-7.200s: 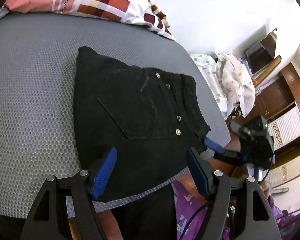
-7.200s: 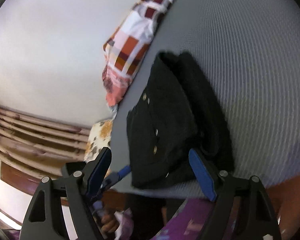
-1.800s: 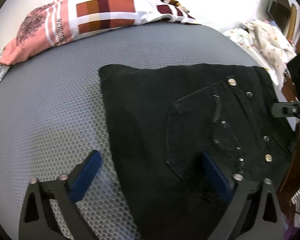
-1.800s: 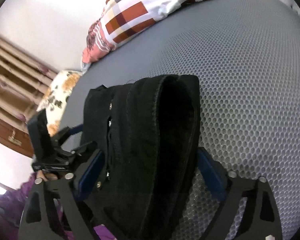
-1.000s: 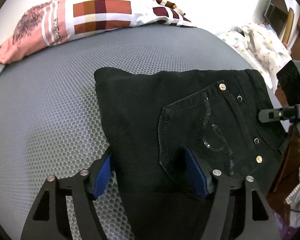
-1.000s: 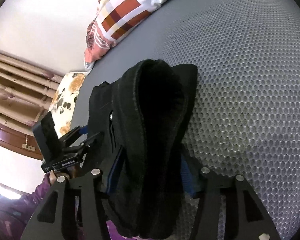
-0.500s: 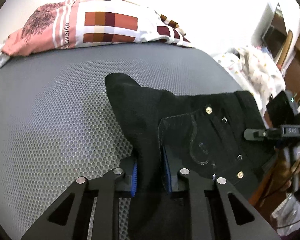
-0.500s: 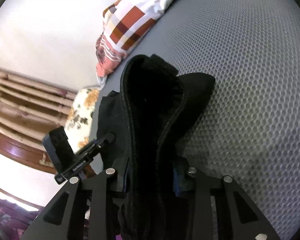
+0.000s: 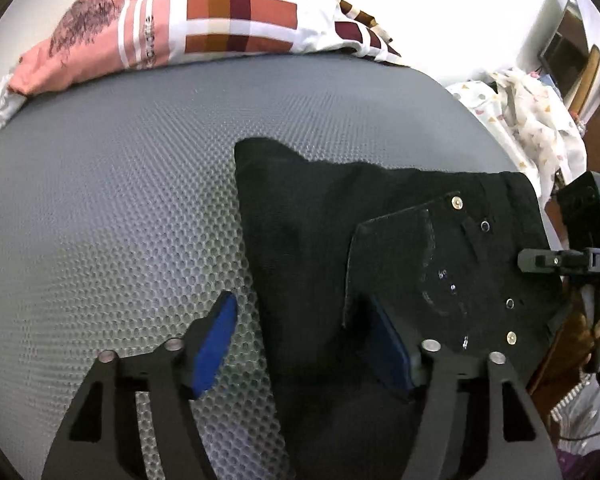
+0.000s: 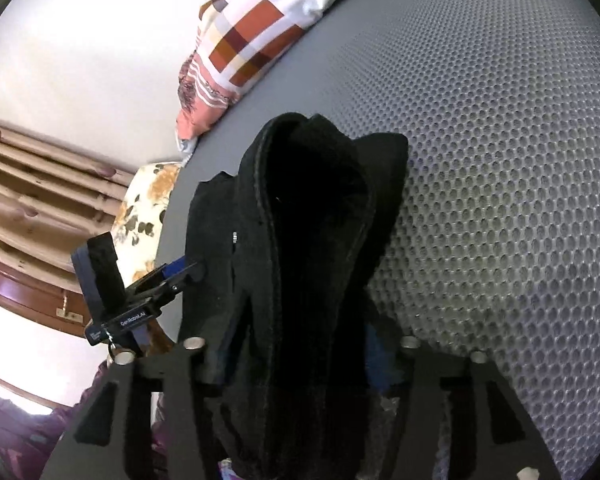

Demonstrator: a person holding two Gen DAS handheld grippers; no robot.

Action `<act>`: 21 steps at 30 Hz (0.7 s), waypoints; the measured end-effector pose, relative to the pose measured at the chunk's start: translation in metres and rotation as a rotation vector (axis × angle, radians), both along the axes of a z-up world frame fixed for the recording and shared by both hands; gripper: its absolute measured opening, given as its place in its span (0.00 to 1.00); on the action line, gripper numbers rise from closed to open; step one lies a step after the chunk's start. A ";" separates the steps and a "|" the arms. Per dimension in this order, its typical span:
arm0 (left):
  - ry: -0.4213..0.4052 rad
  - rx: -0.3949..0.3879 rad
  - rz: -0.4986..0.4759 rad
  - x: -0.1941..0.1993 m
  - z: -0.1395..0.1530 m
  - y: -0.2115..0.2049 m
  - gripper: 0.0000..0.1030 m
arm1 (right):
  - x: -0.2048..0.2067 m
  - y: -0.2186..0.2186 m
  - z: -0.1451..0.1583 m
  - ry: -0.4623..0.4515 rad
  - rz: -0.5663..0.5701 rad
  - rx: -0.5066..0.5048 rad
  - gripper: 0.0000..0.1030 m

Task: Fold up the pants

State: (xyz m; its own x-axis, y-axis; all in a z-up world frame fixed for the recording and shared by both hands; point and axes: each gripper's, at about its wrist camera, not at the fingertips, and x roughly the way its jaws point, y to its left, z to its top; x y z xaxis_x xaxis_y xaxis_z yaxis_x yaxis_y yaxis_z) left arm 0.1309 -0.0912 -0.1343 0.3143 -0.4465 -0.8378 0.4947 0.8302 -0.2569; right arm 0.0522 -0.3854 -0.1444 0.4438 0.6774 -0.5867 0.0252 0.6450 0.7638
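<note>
Left wrist: tongs opening astride pants

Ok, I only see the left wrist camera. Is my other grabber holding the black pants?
Observer: In the right wrist view the right gripper has its jaws opening, with the thick folded edge of the black denim pants between them. I cannot tell whether the pads press it.
Operator: What's past that side of the grey honeycomb mat?
Observer: A cream cloth with brown flowers lies just beyond the mat's edge.
Operator: Can you see my left grabber there?
Observer: Yes. The left gripper is at the pants' left side in that picture, below the flowery cloth, with its jaws opening over the pants' edge.
</note>
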 end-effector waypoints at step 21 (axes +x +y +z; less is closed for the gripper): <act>-0.037 -0.194 0.049 -0.009 0.046 0.032 0.22 | 0.010 0.055 0.043 -0.092 0.037 0.027 0.31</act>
State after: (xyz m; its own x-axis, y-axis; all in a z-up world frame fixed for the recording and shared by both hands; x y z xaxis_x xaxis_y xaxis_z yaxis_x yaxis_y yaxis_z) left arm 0.1220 -0.0591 -0.0885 0.3686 -0.5821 -0.7248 0.4671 0.7901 -0.3970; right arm 0.0625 -0.3305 -0.1015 0.4697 0.7091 -0.5260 -0.0693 0.6235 0.7787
